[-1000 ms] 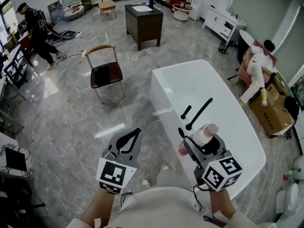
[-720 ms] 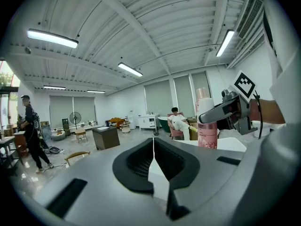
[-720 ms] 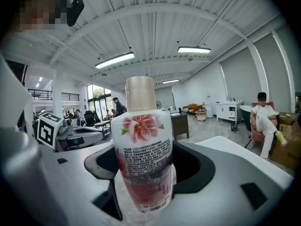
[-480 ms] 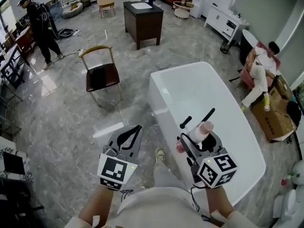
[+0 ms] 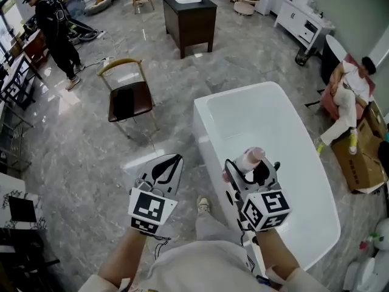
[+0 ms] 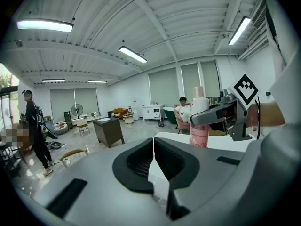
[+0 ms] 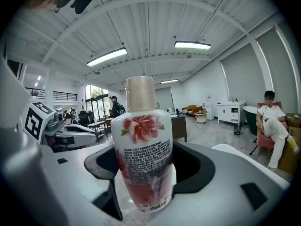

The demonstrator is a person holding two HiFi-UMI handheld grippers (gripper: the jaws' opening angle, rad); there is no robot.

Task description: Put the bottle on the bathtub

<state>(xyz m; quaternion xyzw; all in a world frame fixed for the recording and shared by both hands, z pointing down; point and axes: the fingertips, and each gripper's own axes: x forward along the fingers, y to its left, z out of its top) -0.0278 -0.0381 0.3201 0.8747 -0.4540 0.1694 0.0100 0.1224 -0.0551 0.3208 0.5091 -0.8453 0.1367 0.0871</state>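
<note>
A pink bottle (image 7: 143,145) with a flower label and a beige cap stands upright between the jaws of my right gripper (image 7: 146,173), which is shut on it. From the head view the bottle (image 5: 245,162) and right gripper (image 5: 246,172) hang over the near left rim of the white bathtub (image 5: 292,132). My left gripper (image 5: 165,170) is shut and holds nothing, over the floor left of the tub. Its own view shows the closed jaws (image 6: 153,166) and the bottle (image 6: 199,121) off to the right.
A wooden chair (image 5: 126,96) stands on the marble floor left of the tub, a dark cabinet (image 5: 189,14) behind it. One person (image 5: 56,32) stands at the far left; another sits (image 5: 349,99) right of the tub by a cardboard box (image 5: 358,163).
My right gripper with the bottle has moved slightly left and up over the tub's rim. The view has shifted forward; the black tap fittings are now hidden behind the gripper.
</note>
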